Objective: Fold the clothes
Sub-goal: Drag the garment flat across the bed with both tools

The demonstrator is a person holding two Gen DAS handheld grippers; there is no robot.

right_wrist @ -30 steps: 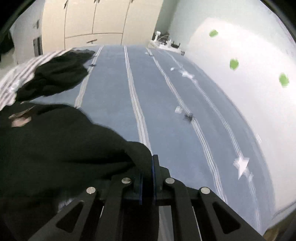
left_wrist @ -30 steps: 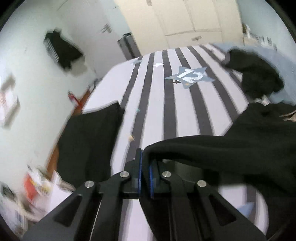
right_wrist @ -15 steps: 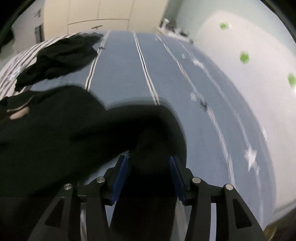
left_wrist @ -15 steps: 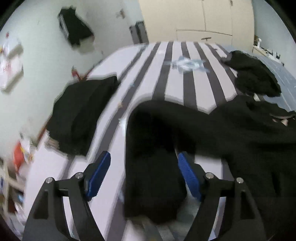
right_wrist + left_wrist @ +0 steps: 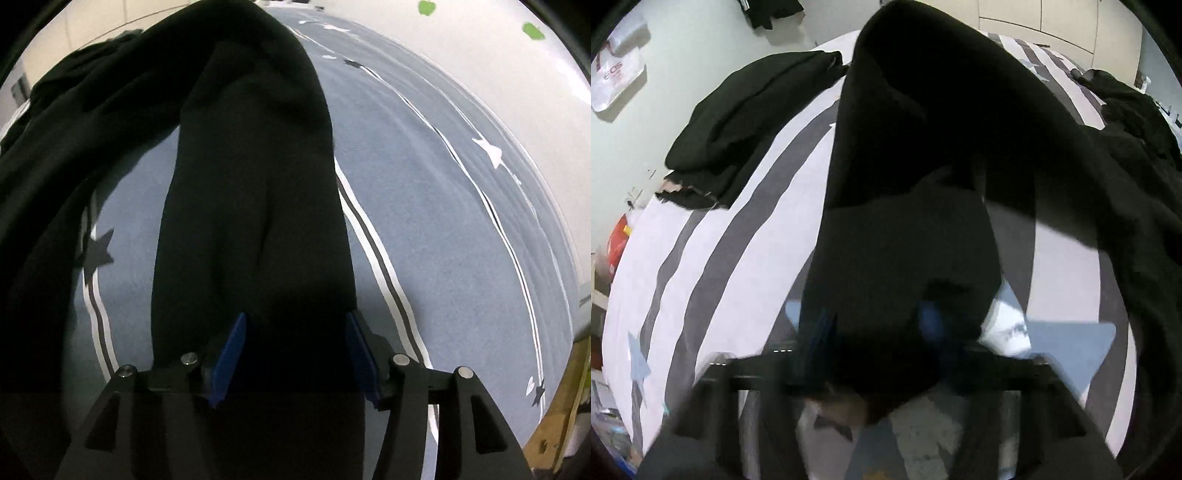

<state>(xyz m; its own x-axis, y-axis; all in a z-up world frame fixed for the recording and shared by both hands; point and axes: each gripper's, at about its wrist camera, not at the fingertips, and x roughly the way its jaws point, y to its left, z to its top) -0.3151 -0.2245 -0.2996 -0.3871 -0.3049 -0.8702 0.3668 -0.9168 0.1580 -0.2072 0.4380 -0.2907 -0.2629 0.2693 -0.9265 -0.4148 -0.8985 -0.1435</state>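
The black garment (image 5: 251,206) lies across the bed (image 5: 424,206), and one end of it now runs between the blue pads of each tool. A second ago both tools pinched the cloth tight. Now the right hand-held gripper (image 5: 295,354) is spread wide, and so is the left hand-held gripper (image 5: 875,328), though its picture is blurry. So the cloth has been let go, perhaps after a fold. The folded black pile (image 5: 753,122) sits near the bed's left edge. Bare bed lies on the right.
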